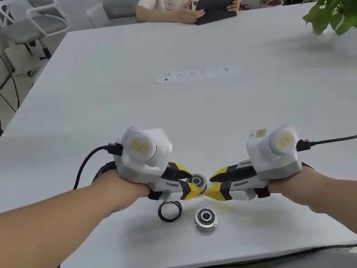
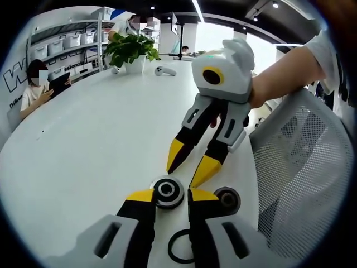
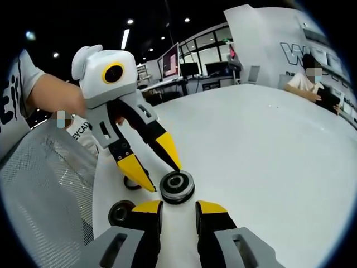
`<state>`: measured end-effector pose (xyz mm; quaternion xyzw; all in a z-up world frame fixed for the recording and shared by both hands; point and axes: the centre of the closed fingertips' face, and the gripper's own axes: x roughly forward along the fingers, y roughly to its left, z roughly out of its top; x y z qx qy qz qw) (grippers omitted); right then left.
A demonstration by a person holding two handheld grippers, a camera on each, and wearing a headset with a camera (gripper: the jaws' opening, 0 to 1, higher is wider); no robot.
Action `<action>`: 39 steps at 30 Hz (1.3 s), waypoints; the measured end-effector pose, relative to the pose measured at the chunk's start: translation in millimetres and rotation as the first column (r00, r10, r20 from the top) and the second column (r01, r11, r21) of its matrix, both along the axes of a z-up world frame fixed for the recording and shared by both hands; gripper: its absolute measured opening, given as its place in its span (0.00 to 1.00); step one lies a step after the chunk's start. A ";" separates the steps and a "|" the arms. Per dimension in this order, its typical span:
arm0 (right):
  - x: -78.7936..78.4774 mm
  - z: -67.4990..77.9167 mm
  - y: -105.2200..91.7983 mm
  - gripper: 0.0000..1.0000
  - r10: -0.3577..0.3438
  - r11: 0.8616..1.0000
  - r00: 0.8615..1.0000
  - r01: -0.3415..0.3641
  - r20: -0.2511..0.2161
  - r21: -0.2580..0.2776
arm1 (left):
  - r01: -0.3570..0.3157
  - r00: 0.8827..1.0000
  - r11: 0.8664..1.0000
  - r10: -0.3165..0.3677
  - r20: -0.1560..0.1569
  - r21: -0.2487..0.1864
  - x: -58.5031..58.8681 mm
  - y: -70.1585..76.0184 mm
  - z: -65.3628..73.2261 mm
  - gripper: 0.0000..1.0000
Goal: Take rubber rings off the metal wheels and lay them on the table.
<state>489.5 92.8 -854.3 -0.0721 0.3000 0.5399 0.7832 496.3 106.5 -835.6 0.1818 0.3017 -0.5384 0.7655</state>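
My left gripper point(image 1: 194, 185) point(image 2: 170, 196) is shut on a metal wheel point(image 1: 198, 181) point(image 2: 168, 191) point(image 3: 177, 186) with a black rubber ring still around it, held just above the table. Facing it tip to tip, my right gripper point(image 1: 214, 187) point(image 3: 178, 207) is open, its yellow fingertips point(image 2: 174, 159) reaching the wheel's rim from the other side. A loose black rubber ring point(image 1: 169, 211) point(image 2: 179, 247) lies on the table below the left gripper. Beside the ring lies a second metal wheel point(image 1: 206, 218) point(image 2: 227, 199) point(image 3: 120, 212), bare of rubber.
The white table point(image 1: 184, 111) stretches far ahead, with a white power strip point(image 1: 196, 73) at its middle. A potted plant point(image 1: 332, 15) stands at the far right corner and a person sits at the far end. The near table edge runs just below the wheel.
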 end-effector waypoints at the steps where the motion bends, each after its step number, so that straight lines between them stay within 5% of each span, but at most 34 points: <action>1: -0.1 0.0 -0.1 0.21 0.000 1.000 1.000 0.000 0.000 0.000 | -0.002 1.000 1.000 0.002 -0.003 0.001 0.6 0.0 -0.5 0.16; 15: 2.2 0.7 -0.4 0.21 -0.007 1.000 1.000 0.007 0.004 0.008 | -0.015 1.000 1.000 0.014 0.004 0.026 7.5 -2.2 -4.8 0.09; 24: 2.3 0.5 2.7 0.21 0.000 1.000 1.000 0.000 0.008 0.008 | -0.007 0.999 0.999 0.005 0.045 0.048 7.1 -4.1 -6.2 0.08; 39: 3.0 -3.6 8.5 0.19 0.038 0.999 0.998 -0.037 0.047 -0.029 | -0.041 0.998 0.999 0.039 0.048 0.026 7.5 -4.1 -5.8 0.07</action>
